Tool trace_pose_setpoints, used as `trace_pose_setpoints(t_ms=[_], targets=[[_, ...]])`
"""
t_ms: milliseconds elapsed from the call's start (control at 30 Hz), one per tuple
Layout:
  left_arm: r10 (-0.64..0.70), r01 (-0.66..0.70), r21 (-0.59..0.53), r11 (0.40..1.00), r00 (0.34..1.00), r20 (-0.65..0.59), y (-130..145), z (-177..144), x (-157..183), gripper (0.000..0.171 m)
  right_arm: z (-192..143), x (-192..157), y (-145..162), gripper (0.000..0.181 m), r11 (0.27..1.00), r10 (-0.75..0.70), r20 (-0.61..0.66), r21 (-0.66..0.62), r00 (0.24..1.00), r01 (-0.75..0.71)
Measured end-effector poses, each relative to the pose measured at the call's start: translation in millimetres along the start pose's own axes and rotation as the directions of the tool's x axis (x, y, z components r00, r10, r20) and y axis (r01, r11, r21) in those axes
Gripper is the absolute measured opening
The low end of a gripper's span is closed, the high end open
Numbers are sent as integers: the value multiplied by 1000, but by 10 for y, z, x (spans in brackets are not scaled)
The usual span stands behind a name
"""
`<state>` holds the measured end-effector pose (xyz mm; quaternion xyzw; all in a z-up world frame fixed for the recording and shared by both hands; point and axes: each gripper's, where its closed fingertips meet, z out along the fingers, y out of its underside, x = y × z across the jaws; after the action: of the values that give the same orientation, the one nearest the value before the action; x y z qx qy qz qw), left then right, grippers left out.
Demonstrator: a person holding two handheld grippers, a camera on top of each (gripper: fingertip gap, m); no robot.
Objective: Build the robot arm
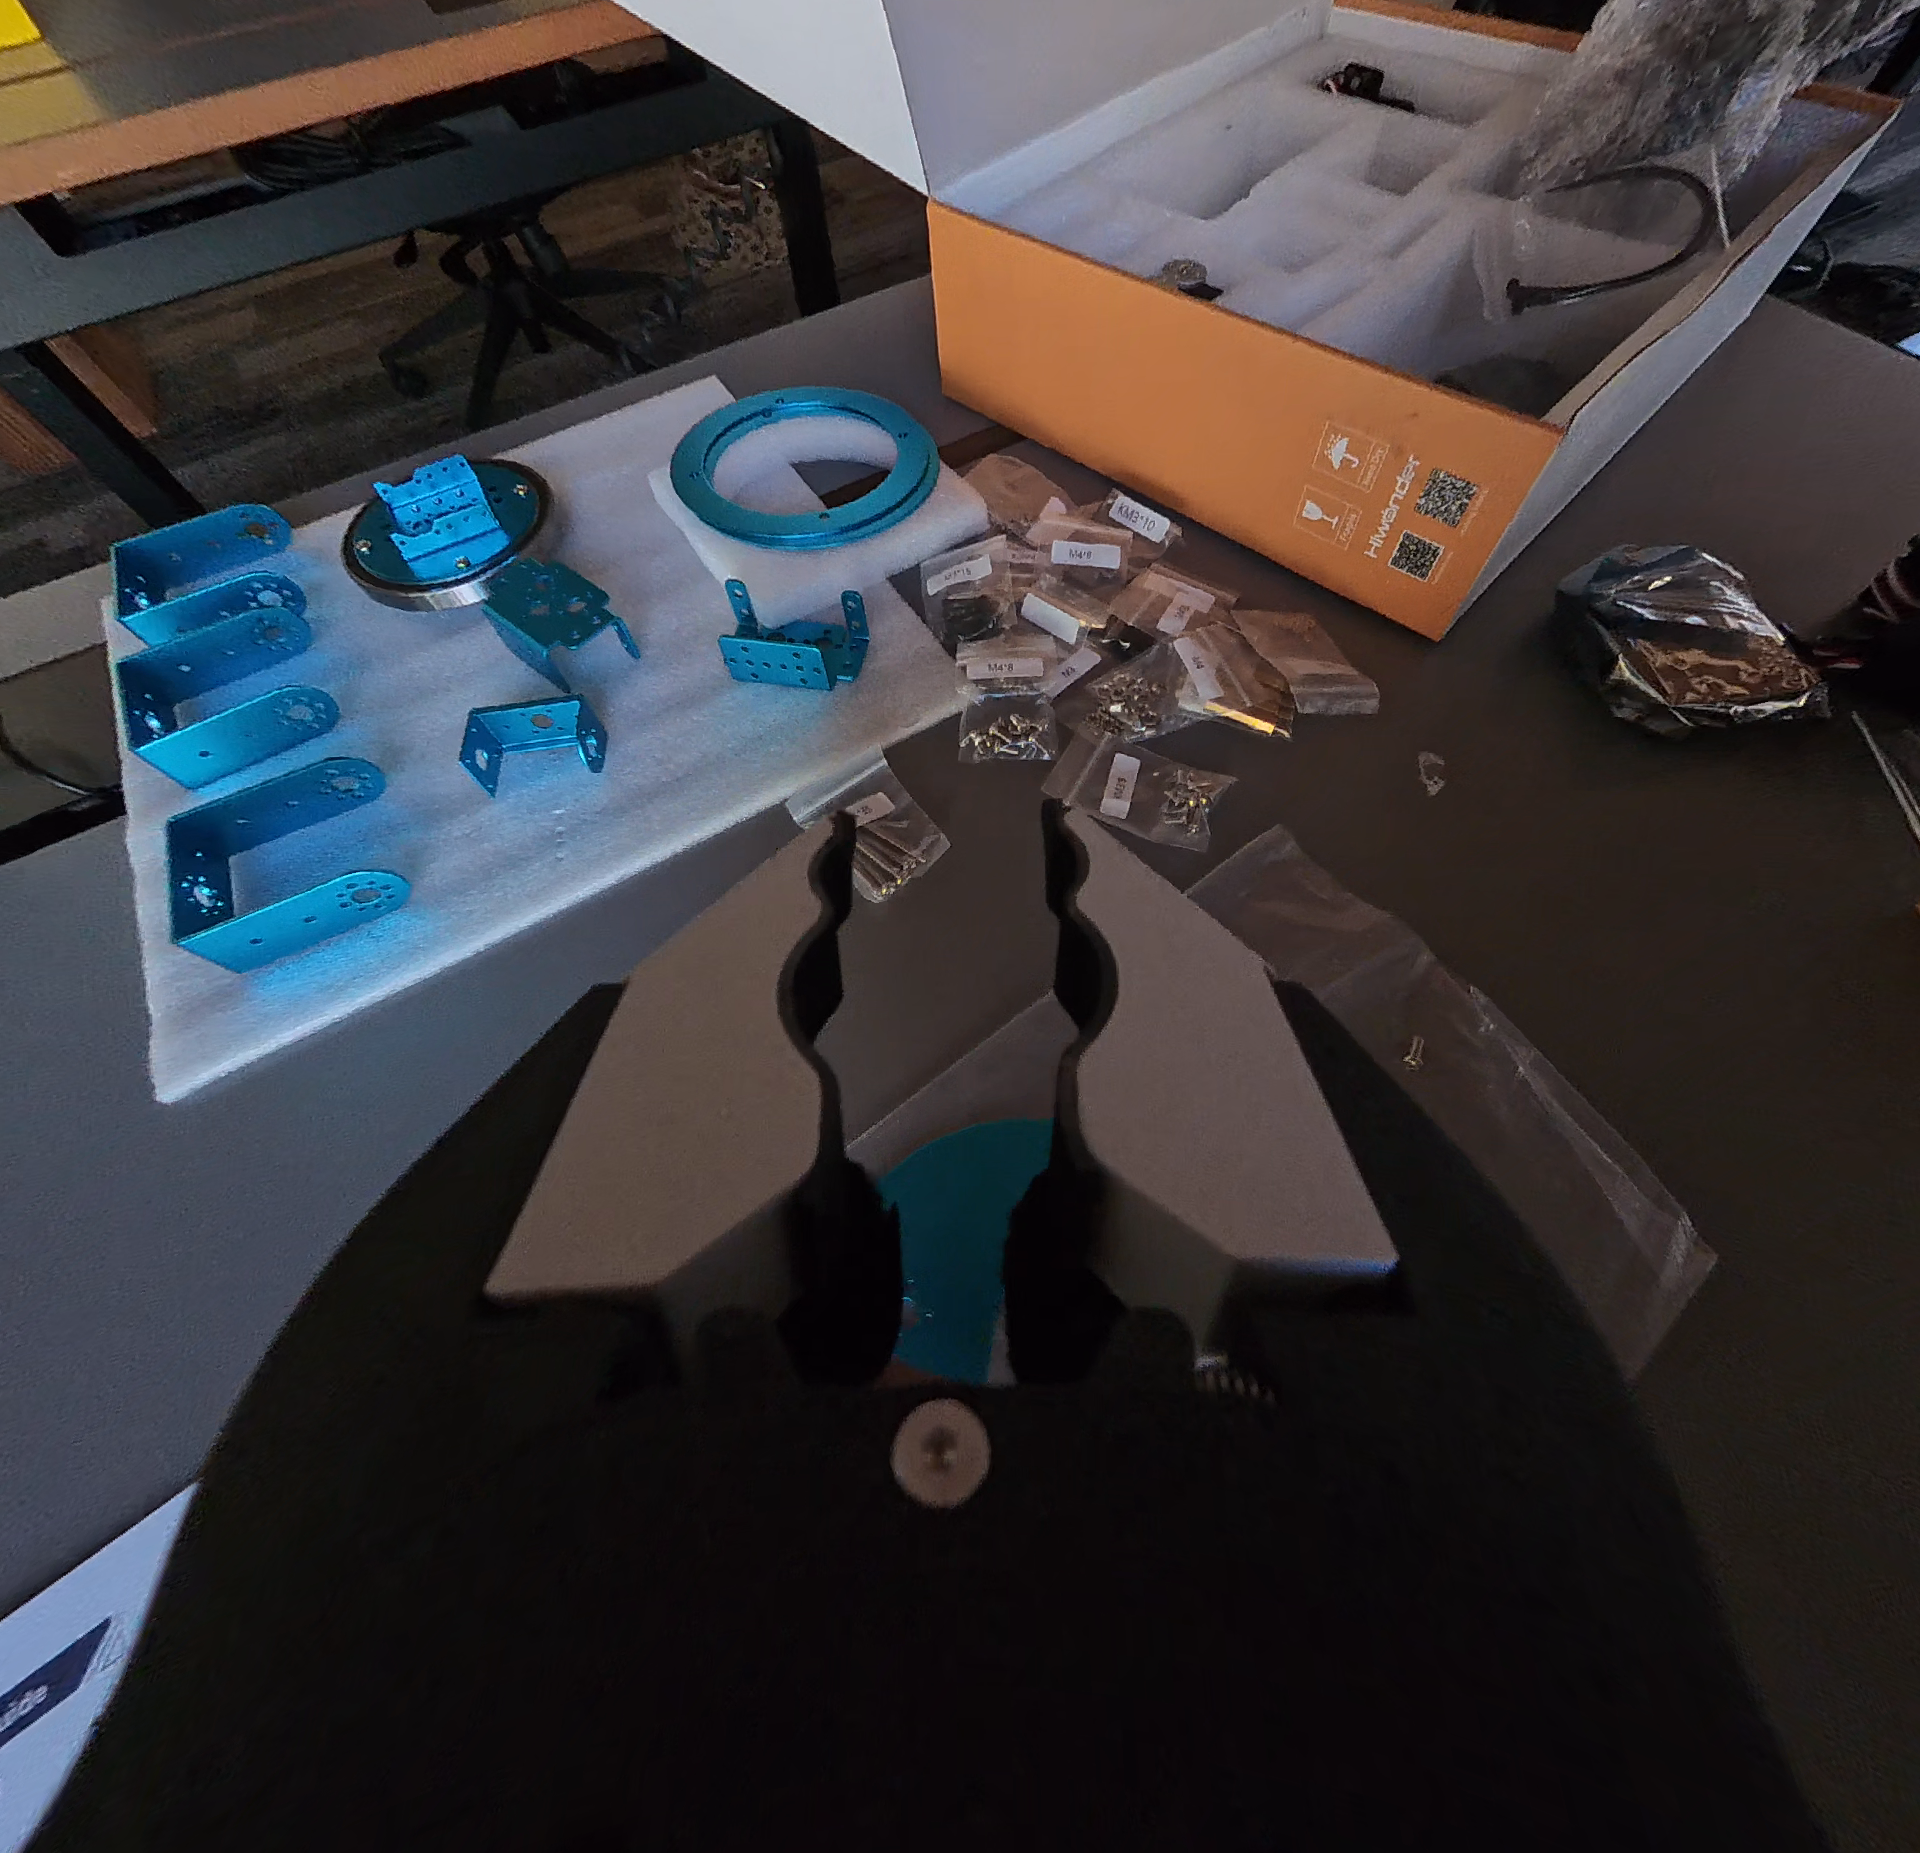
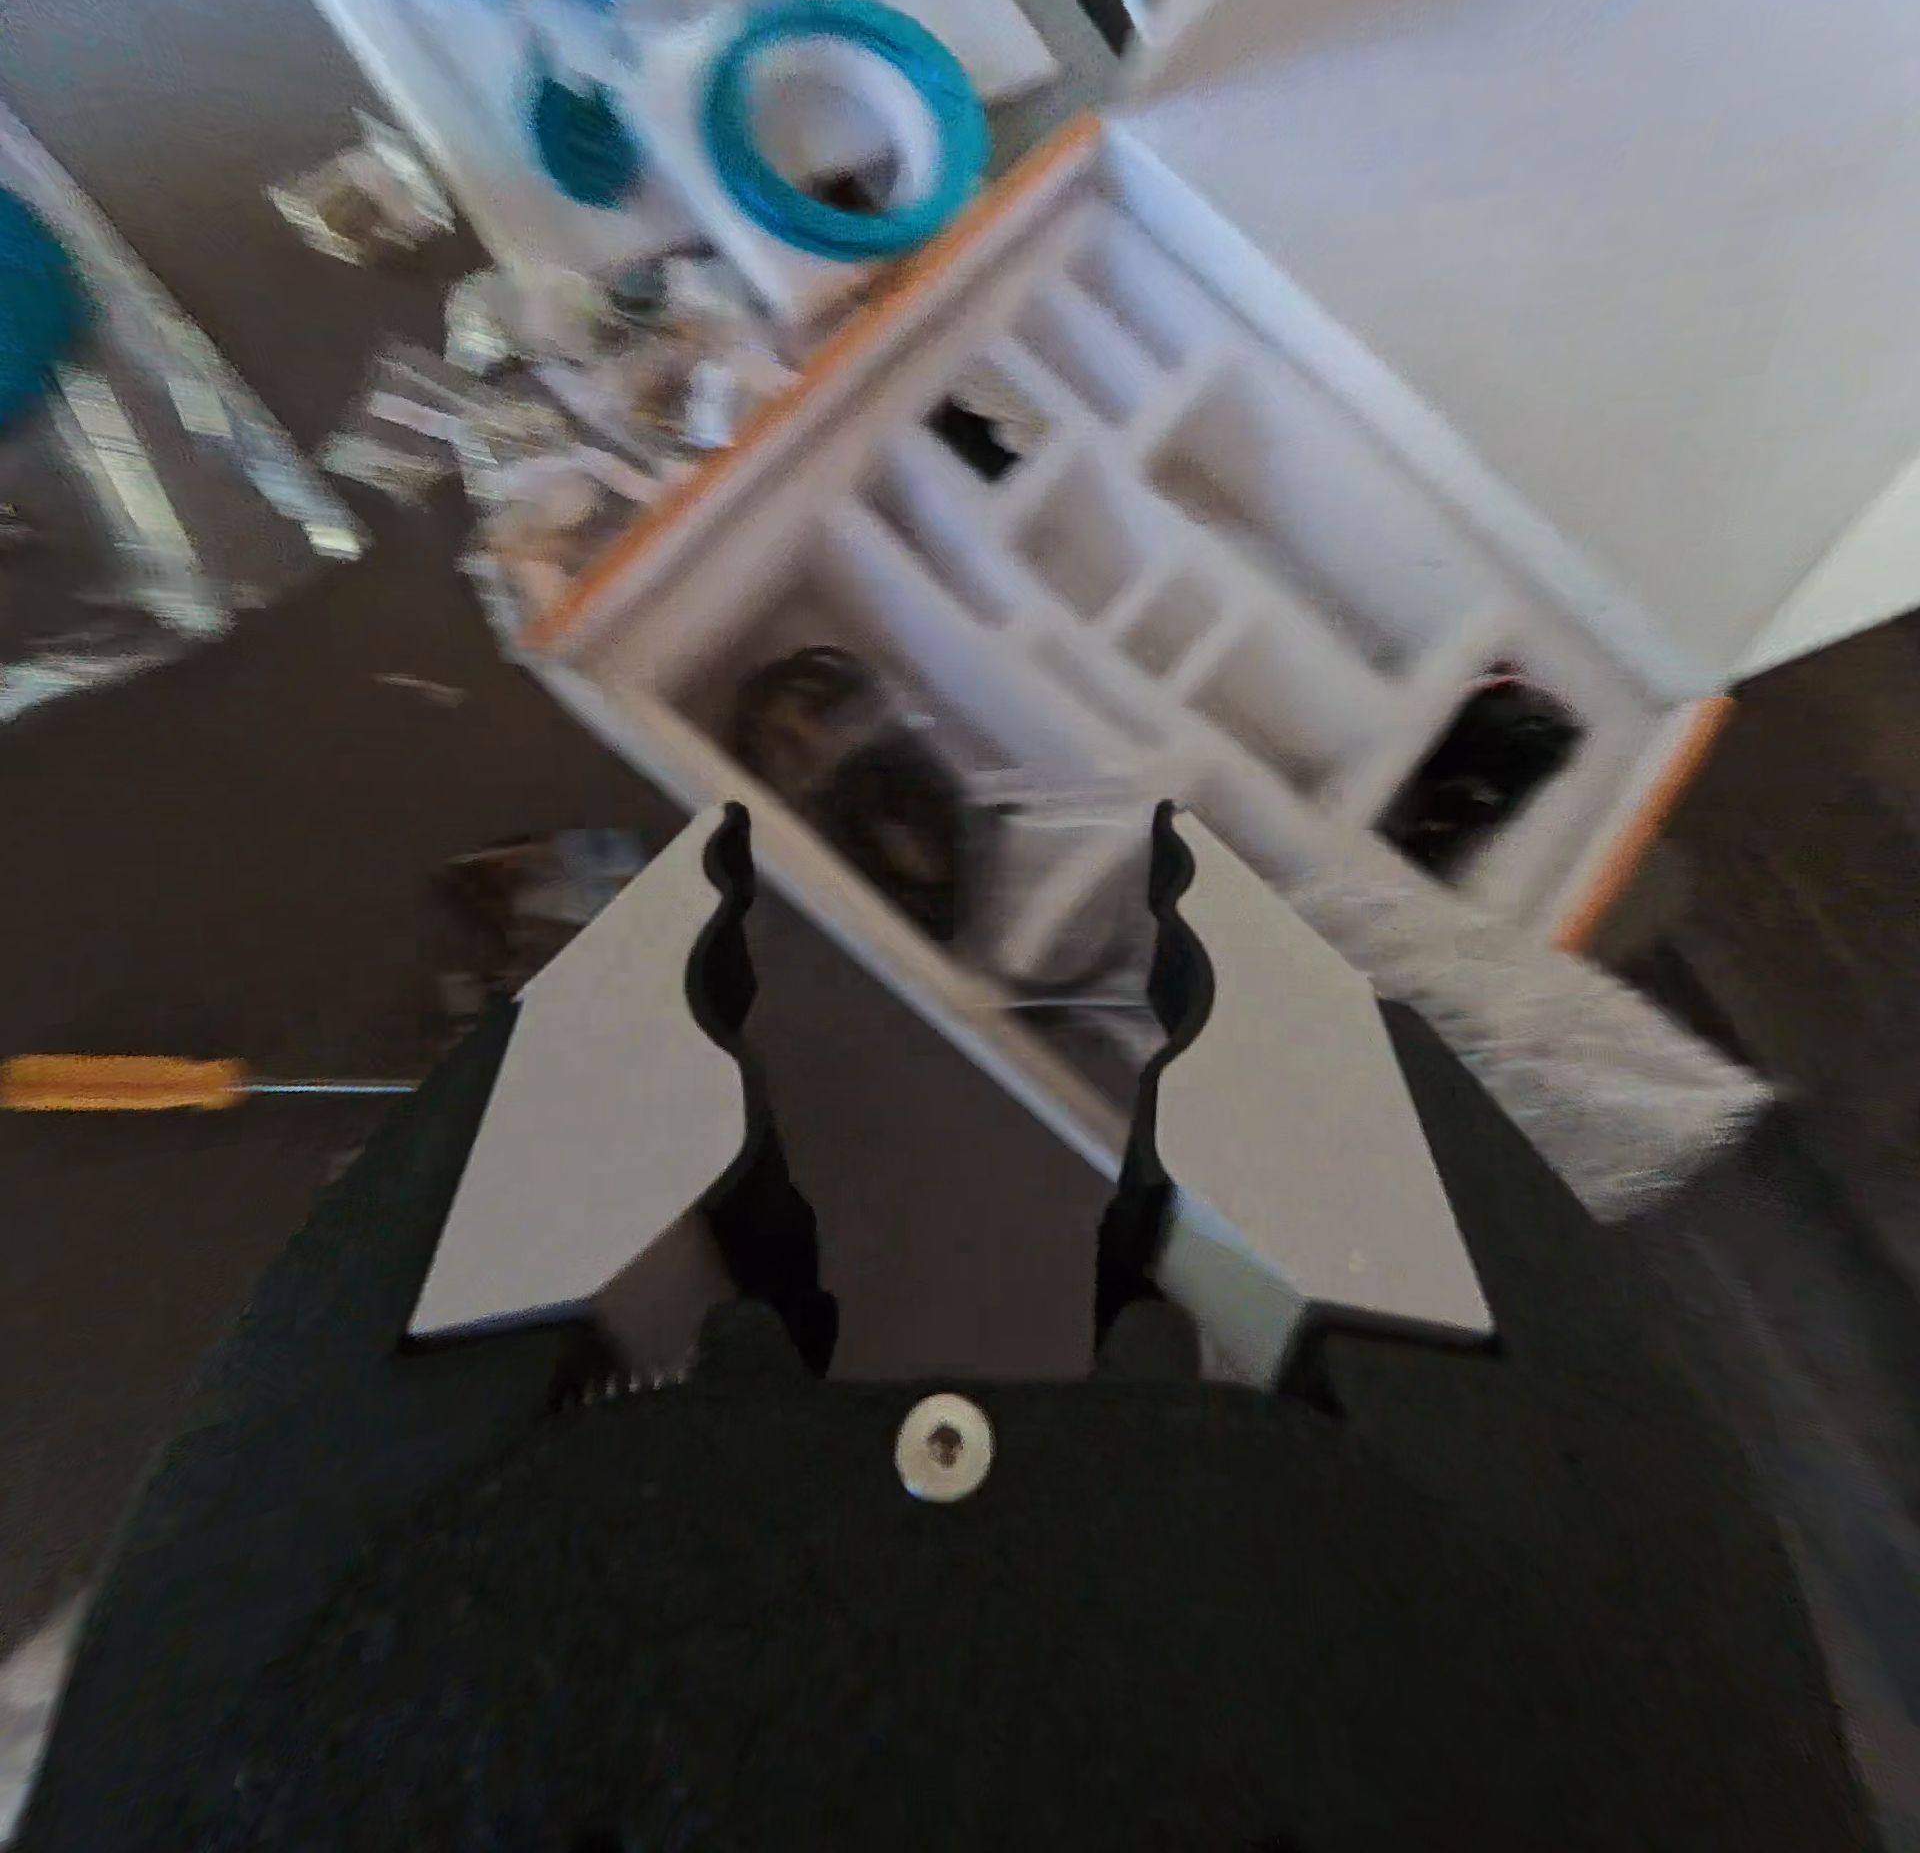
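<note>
My left gripper hovers over the dark table with its jaws partly apart and nothing between the tips. A teal disc on a pale sheet shows low down between the finger bases; I cannot tell if it touches them. A small bag of screws lies just past the left fingertip. My right gripper is wide open and empty, above the open box of white foam compartments. That view is blurred by motion.
A white foam sheet holds several blue metal brackets, a bearing plate and a teal ring. Several screw bags lie beside the orange-sided box. A clear bag, a black foil bag and an orange-handled screwdriver lie nearby. Some 40 centimeters of space lies between my two pairs of fingers.
</note>
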<state>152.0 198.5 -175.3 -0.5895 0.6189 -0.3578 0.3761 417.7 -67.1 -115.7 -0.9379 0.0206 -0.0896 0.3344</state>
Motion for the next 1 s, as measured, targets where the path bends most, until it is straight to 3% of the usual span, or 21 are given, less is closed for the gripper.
trace_pose_setpoints(t_ms=[67, 167, 267, 367, 500, 767, 900, 1000], targets=[[-9, 9, 11, 1000, 1000, -2, 8, -9, 5, 36, 281, 583, 15, 70, 990, 40, -45, -130, 998, -46], [-19, 19, 1, 1000, 999, 32, 81, -7, -101, 36, 779, 1106, 203, 71, 956, 86, 5, -283, 996, -81], [-77, 78, -17, 997, 996, 38, 198, -10, -210, 36, 1047, 1282, 608, 72, 876, 141, 70, -473, 987, -92], [-121, 122, -13, 992, 992, 44, 245, -3, -312, 36, 987, 1242, 1002, 65, 797, 70, 94, -604, 993, 1], [-100, 103, -33, 994, 991, 86, 281, 8, -410, 36, 878, 1084, 1015, 49, 826, 68, 121, -564, 990, 12], [-89, 93, -33, 995, 990, 109, 302, -13, -431, 36, 481, 1140, 1073, 61, 820, 16, 110, -571, 994, 50], [-81, 85, -39, 996, 991, 108, 310, -6, -423, 36, 481, 1095, 1078, 60, 840, 56, 130, -542, 990, 24], [-76, 81, -44, 996, 991, 108, 319, 0, -418, 36, 497, 1087, 998, 62, 835, -12, 132, -544, 991, 83]])
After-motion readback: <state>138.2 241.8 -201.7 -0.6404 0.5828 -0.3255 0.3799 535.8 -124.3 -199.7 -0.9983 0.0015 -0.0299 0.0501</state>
